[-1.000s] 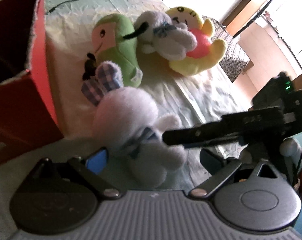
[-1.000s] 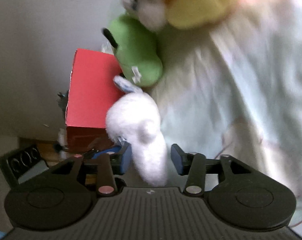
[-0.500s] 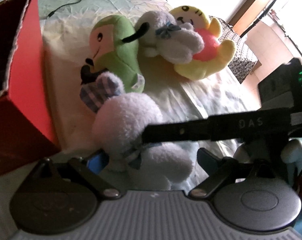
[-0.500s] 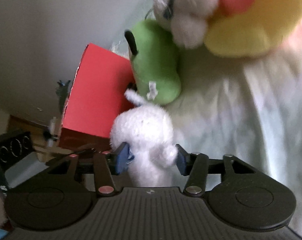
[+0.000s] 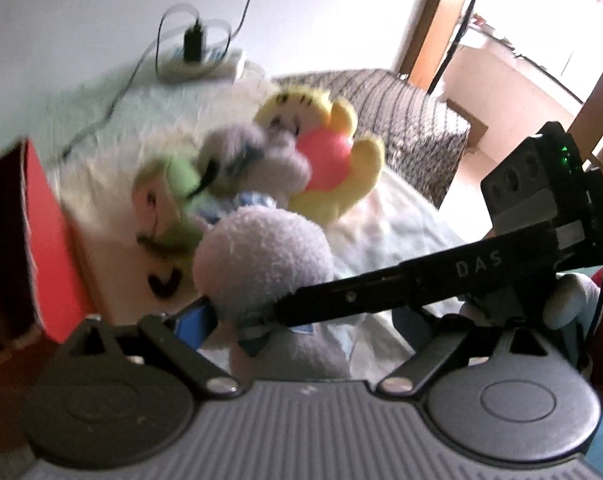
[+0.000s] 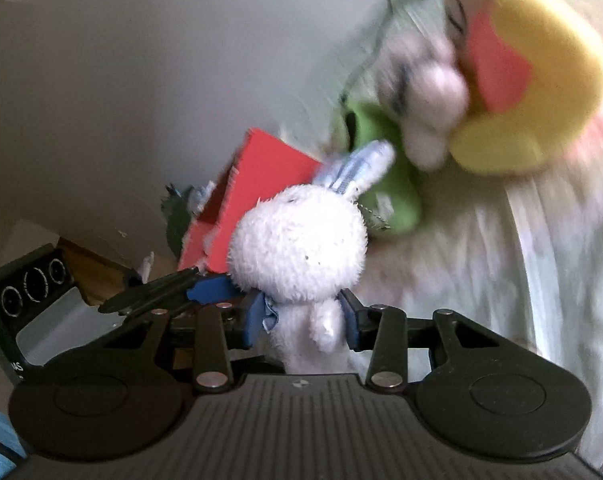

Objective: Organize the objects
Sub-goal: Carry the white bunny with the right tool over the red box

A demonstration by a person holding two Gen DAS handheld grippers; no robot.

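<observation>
A white plush bunny (image 6: 297,248) with blue checked ears is held upright, my right gripper (image 6: 303,320) shut on its body just below the head. In the left wrist view the same bunny (image 5: 261,264) sits between the wide-apart fingers of my open left gripper (image 5: 309,320). The right gripper's black finger (image 5: 381,288) reaches in from the right and presses on it. The open red box (image 5: 57,248) stands at the left, and it shows behind the bunny as the red box (image 6: 261,168) in the right wrist view.
A green plush (image 5: 169,200), a grey-white plush (image 5: 257,160) and a yellow plush (image 5: 341,168) lie together on the pale sheet (image 5: 401,232) behind the bunny. A power strip (image 5: 197,68) with cables lies at the far edge. A dark patterned blanket (image 5: 413,120) is at the right.
The right gripper's jaws have shut on the bunny and it has come up off the sheet, turning upright. Both views have tilted up and blurred with the motion.
</observation>
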